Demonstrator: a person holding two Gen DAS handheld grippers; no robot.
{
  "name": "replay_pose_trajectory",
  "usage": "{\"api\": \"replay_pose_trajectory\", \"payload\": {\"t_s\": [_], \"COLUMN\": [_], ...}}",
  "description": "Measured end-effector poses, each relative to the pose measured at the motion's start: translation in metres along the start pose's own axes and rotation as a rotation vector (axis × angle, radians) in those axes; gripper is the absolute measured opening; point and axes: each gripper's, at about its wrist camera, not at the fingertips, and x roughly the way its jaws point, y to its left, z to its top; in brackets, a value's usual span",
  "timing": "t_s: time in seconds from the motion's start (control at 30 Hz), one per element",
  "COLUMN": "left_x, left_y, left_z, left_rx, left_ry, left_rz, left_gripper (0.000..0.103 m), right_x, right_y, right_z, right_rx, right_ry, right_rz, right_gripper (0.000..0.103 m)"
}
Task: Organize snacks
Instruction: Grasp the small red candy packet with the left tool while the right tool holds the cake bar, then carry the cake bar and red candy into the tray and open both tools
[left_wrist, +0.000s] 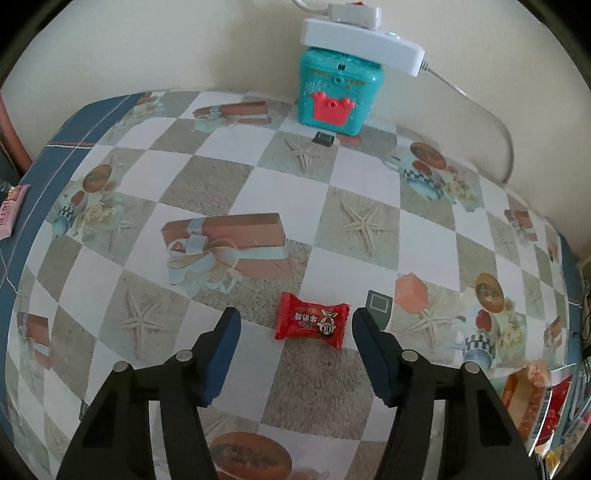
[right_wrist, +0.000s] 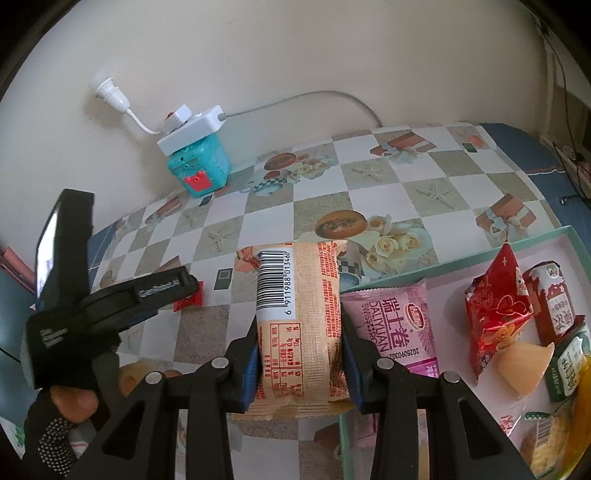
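A small red wrapped candy (left_wrist: 312, 320) lies on the checked tablecloth. My left gripper (left_wrist: 295, 315) is open, its fingertips on either side of the candy with a gap on both sides. The right wrist view shows one left finger (right_wrist: 159, 291) beside the same candy (right_wrist: 190, 300). My right gripper (right_wrist: 300, 338) is shut on a peach-coloured snack packet (right_wrist: 299, 314) with a barcode, held above the table just left of the teal-rimmed tray (right_wrist: 443, 258). The tray holds a pink Swiss-roll packet (right_wrist: 391, 325), a red packet (right_wrist: 495, 306), a jelly cup (right_wrist: 524, 365) and other snacks.
A teal toy box (left_wrist: 338, 99) with a white power strip (left_wrist: 362, 40) on top stands against the back wall. Near it lies a small black card (left_wrist: 324, 139). A pink packet (left_wrist: 11, 212) sits at the table's left edge. A gloved hand (right_wrist: 55, 424) holds the left gripper.
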Motion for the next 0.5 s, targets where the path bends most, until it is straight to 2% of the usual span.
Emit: {"api": "replay_pose_trajectory", "payload": {"t_s": [0.17,0.23,0.33,0.5], "left_x": [0.007,0.010,0.010,0.004], "left_y": [-0.006,-0.008,-0.008,-0.008], "left_z": [0.001,0.001,0.000,-0.002], "left_rx": [0.020,0.026,0.035,0.033], "left_ry": [-0.005,0.004,-0.001,-0.004], "left_rz": [0.009,0.012,0.014,-0.011], "left_gripper": [0.062,0.046,0.032,0.028], "right_x": [0.001,0.001,0.001,0.001], "right_y": [0.000,0.000,0.000,0.000], "right_z": [0.000,0.000,0.000,-0.001], "right_rx": [0.003,0.002,0.004,0.001], "right_ry": [0.004,0.004,0.005,0.010], "right_rz": [0.002,0.001,0.001,0.002], "right_gripper": [0.040,0.040,0.040,0.040]}}
